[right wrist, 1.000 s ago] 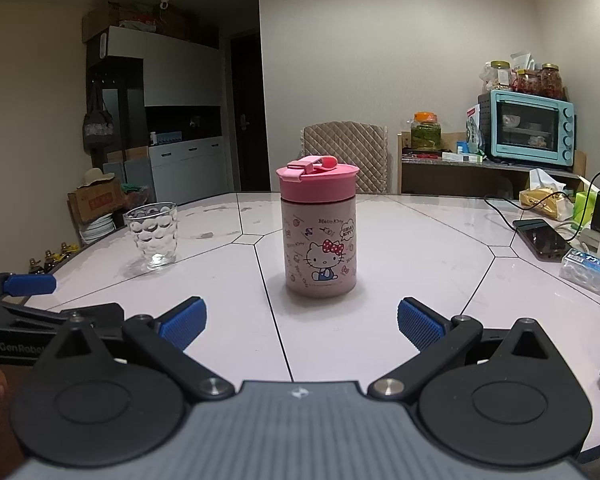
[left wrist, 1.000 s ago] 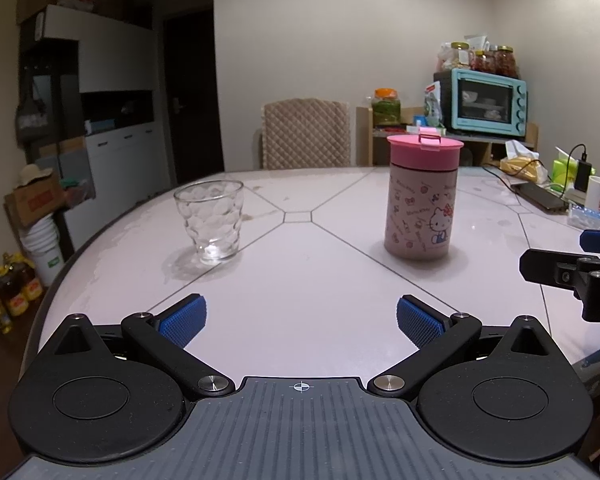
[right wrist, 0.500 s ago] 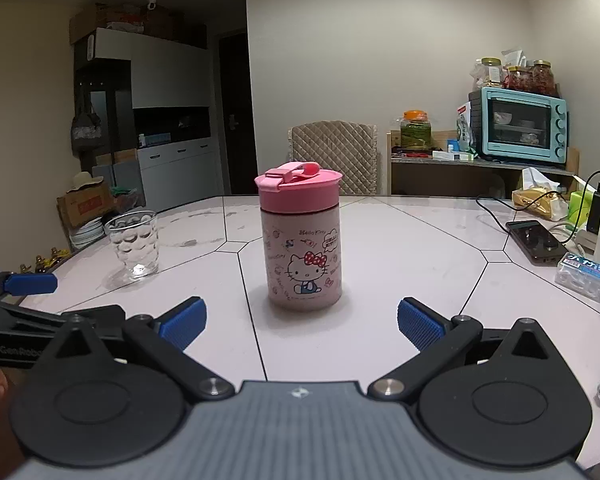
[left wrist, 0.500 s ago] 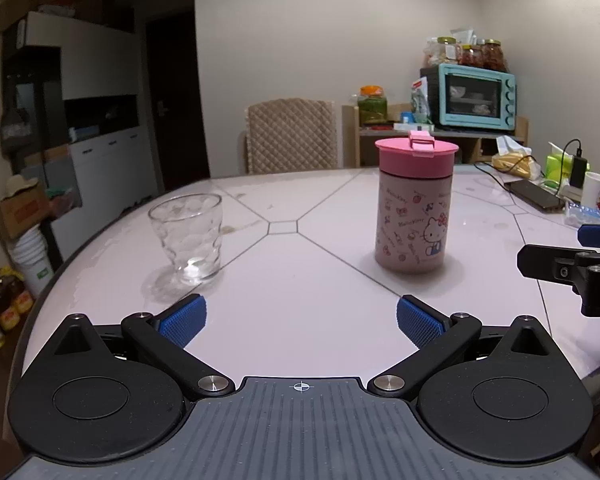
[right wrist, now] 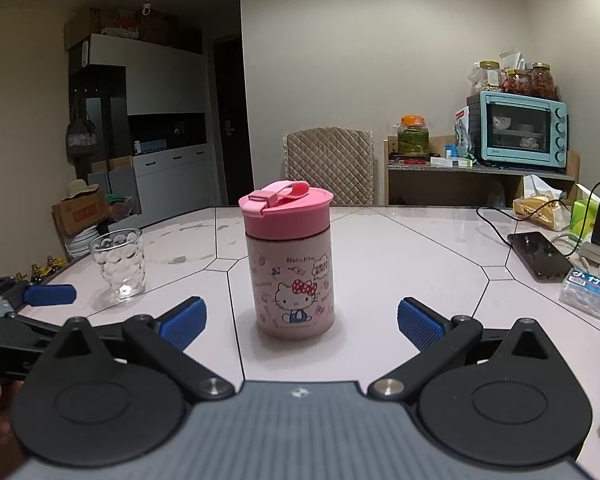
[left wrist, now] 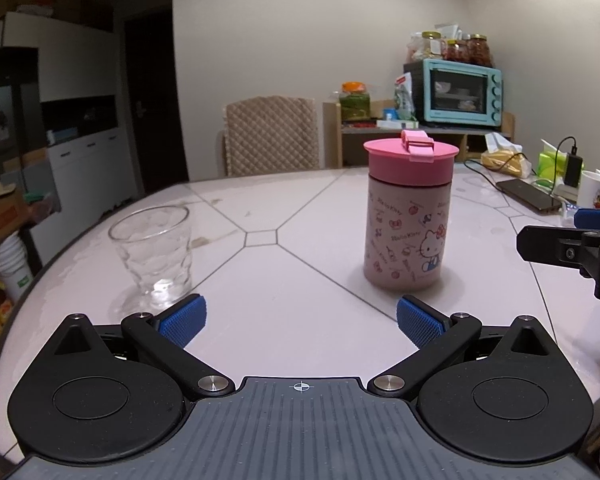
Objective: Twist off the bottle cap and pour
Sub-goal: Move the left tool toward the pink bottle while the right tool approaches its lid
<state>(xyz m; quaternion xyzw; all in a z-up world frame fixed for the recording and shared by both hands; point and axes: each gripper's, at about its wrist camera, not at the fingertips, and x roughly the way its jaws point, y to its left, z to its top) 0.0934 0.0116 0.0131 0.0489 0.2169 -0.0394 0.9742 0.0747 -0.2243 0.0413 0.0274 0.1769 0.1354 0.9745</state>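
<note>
A pale pink cartoon-cat bottle stands upright on the white table, its pink screw cap on, with a flip strap on top. An empty dimpled glass stands to its left. My left gripper is open with nothing between its blue pads, short of both, the glass just beyond its left pad. My right gripper is open, and the bottle stands just ahead of the gap between its fingers. Each gripper shows at the edge of the other's view.
At the table's right edge lie a phone on a cable, a white mug, a tissue pack and food bags. A quilted chair stands behind the table. A shelf with a teal oven lines the back wall.
Both grippers have moved forward and lower towards the table. The bottle and glass loom larger, and the bottle now sits close to the right gripper's fingers. Both stay open.
</note>
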